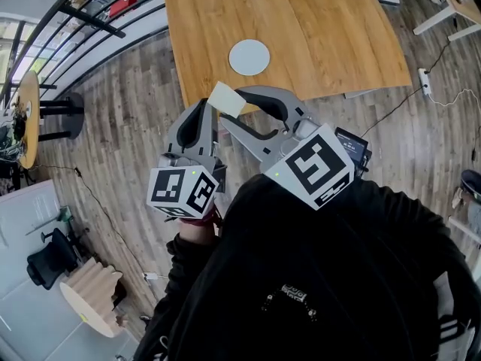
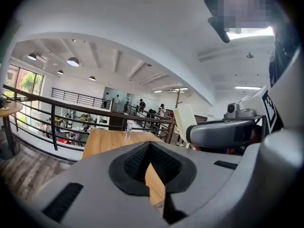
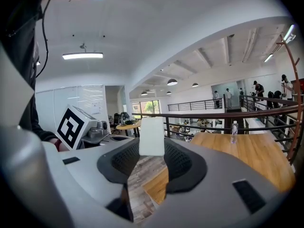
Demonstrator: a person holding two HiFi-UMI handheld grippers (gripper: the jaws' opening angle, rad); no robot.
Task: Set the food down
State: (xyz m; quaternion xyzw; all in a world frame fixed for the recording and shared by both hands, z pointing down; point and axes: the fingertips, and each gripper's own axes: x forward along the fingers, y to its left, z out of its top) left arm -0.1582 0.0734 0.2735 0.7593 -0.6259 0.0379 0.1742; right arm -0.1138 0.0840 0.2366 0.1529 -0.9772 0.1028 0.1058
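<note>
A pale cream slab of food (image 1: 225,98) is held up in the air in front of the person's chest, pinched by my right gripper (image 1: 239,104), which is shut on it. In the right gripper view the slab (image 3: 152,136) stands upright between the dark pads (image 3: 183,160). My left gripper (image 1: 201,111) is just to the left, its jaws shut with nothing in them. From the left gripper view, the slab (image 2: 185,120) and the right gripper's finger (image 2: 223,132) show to the right. A white round plate (image 1: 249,57) lies on the wooden table (image 1: 301,21) beyond both grippers.
A clear bottle (image 3: 233,132) stands far off on the table. The table's near edge (image 1: 263,100) runs just under the grippers. A black railing (image 1: 90,21) runs at the left. A cable and power strip (image 1: 423,81) lie on the plank floor at the right.
</note>
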